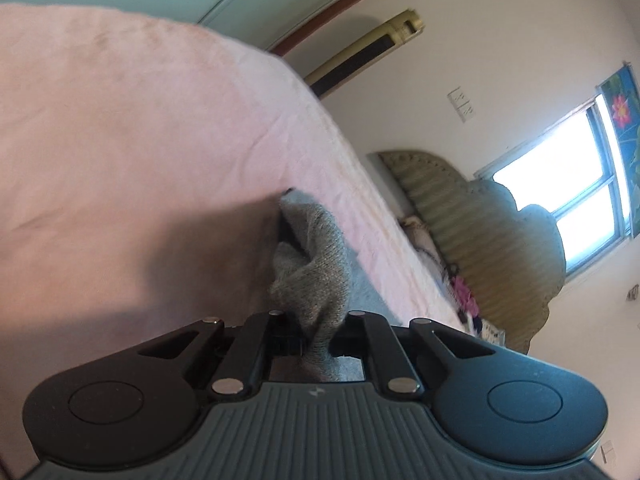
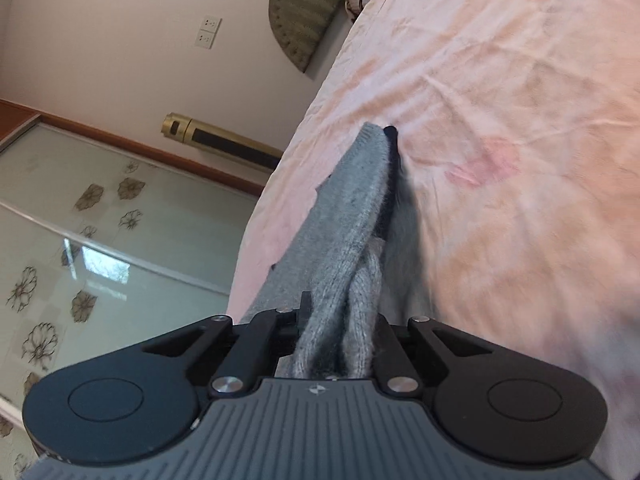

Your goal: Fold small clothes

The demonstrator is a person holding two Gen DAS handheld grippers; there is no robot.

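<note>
A grey knitted garment (image 1: 316, 264) is bunched between the jaws of my left gripper (image 1: 289, 216), which is shut on it just above the pink bedsheet (image 1: 120, 128). The black fingertips are mostly hidden by the knit. In the right wrist view the same grey knit (image 2: 352, 216) is pinched in thick folds in my right gripper (image 2: 390, 148), shut on it, with the tips pressed against the pink sheet (image 2: 500, 80). More grey cloth trails down toward both gripper bodies.
The bed edge runs beside both grippers. A green padded headboard (image 1: 480, 216) with pillows stands at the bed's end by a bright window (image 1: 560, 184). A gold tower fan (image 2: 224, 140), wall sockets (image 2: 208, 32) and a glass-fronted wardrobe (image 2: 100, 232) stand past the bed.
</note>
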